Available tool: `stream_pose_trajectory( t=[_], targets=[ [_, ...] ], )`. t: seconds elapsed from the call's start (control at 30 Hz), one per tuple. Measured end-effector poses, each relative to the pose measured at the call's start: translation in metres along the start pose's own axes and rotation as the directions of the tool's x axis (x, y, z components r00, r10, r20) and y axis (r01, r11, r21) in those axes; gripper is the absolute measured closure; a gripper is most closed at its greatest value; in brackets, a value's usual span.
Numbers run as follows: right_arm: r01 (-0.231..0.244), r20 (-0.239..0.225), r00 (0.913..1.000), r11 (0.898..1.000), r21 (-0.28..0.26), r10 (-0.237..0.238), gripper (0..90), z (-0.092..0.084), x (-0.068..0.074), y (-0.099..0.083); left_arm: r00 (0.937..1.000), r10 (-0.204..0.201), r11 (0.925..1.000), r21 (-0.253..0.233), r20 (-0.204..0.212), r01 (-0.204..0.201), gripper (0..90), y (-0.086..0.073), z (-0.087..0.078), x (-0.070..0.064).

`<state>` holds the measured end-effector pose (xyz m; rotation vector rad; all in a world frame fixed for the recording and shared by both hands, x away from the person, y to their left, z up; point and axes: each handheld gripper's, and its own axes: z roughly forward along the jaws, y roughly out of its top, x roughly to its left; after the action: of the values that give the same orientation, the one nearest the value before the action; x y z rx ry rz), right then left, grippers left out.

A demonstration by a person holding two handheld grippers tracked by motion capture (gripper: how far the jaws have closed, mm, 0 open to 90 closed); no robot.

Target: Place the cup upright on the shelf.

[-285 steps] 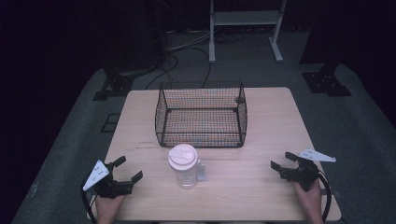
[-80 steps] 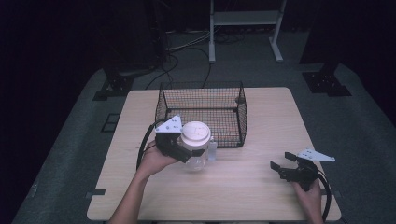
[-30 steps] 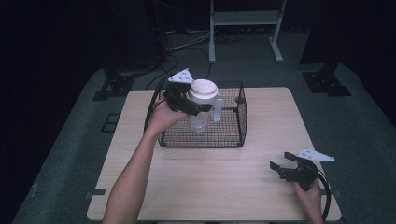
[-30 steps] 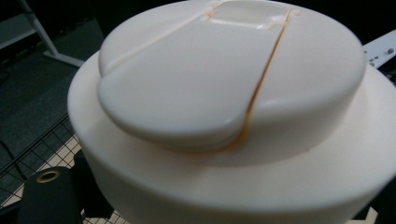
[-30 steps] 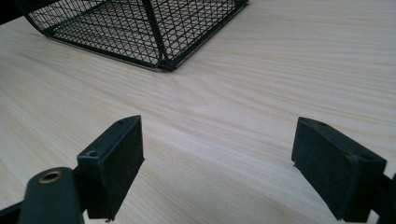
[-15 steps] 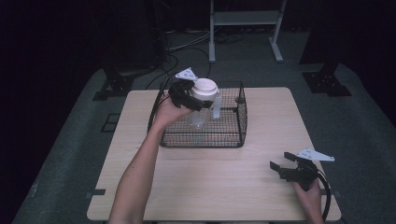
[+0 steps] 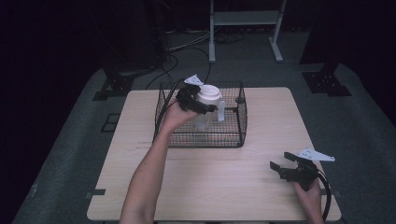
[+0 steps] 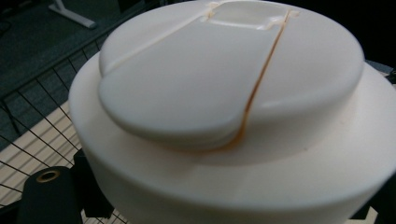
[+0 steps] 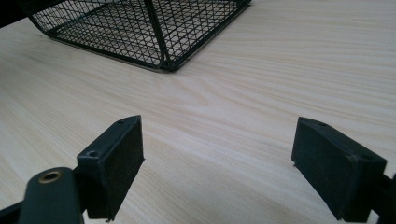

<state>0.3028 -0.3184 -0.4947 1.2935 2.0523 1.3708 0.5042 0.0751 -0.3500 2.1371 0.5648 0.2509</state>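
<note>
A: Left gripper (image 7: 201, 103): jaws clamped just under the white lid (image 8: 224, 93) of a clear plastic cup (image 7: 205, 116), holding it upright inside the black wire basket (image 7: 233, 135). Whether it rests on the basket floor cannot be told.

B: Markings on the lid?

A: No readable writing or brand; a thin brownish line runs along the sip flap.

B: Right gripper (image 7: 282, 168)?

A: Jaws spread wide, nothing between them, low over the wooden table (image 7: 224, 182), well apart from the basket.
</note>
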Motion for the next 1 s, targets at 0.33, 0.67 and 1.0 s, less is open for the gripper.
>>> stream_pose_trajectory(
  t=[0.33,0.67,1.0],
  targets=[
    [0.002,0.0,1.0,1.0,-0.003,-0.002,15.7,0.0,0.0,0.0,0.9994,-0.033,0.9984,0.045,-0.014,0.034,14.9,-0.017,0.015,0.01],
    [0.002,0.001,1.0,1.0,-0.003,-0.002,15.7,0.0,0.0,0.0,0.9974,-0.065,0.9977,0.018,-0.031,0.066,14.9,-0.021,0.019,0.016],
    [0.003,0.0,1.0,1.0,-0.003,-0.003,15.7,0.0,0.0,0.0,0.9947,-0.095,0.9954,0.007,-0.038,0.096,14.9,-0.023,0.024,0.022]
  ],
)
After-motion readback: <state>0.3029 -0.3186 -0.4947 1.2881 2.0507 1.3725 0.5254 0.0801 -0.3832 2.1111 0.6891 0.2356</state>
